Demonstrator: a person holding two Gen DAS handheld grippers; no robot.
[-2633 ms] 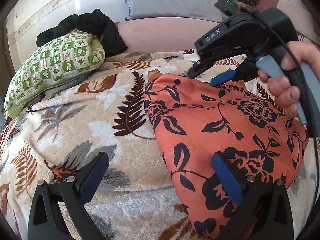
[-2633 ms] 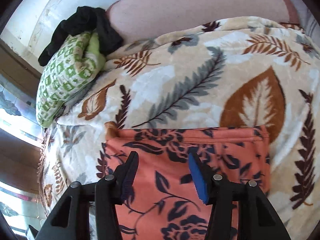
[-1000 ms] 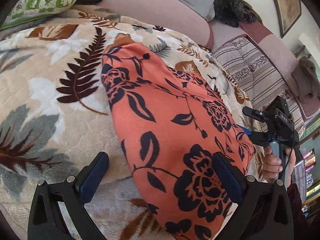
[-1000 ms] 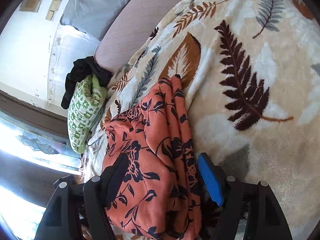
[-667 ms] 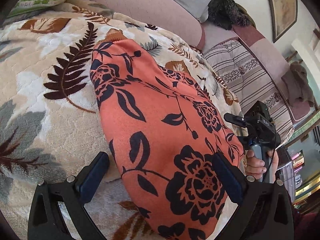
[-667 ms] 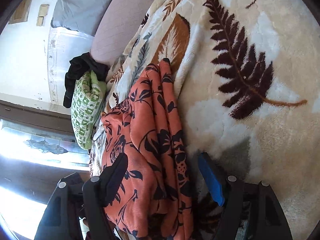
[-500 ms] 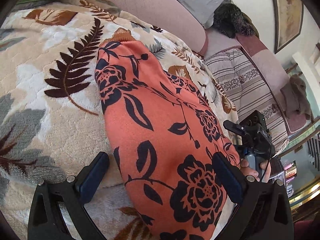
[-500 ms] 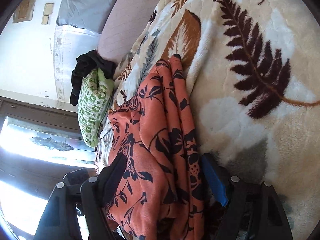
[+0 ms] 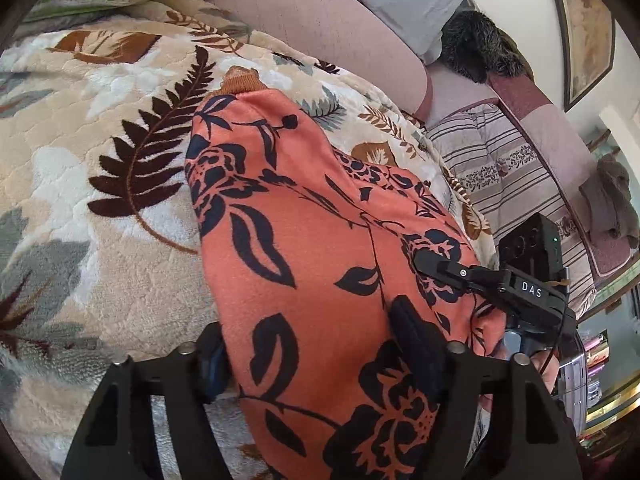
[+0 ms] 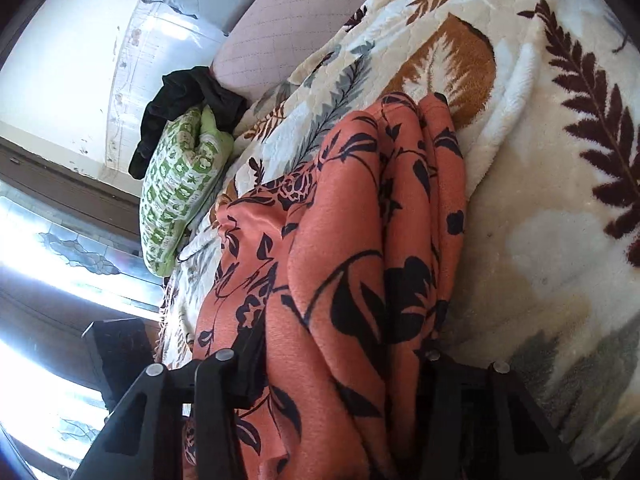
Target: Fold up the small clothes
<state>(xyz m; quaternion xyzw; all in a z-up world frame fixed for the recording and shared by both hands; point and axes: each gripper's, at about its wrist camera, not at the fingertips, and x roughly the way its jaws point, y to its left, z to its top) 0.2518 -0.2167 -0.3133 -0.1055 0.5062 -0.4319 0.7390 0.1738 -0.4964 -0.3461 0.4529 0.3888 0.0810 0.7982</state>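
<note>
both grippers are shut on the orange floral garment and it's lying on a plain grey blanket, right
Not quite. Both grippers are shut on the orange floral garment, but the blanket is cream with a leaf print, not plain grey. The left wrist view shows it.
</note>
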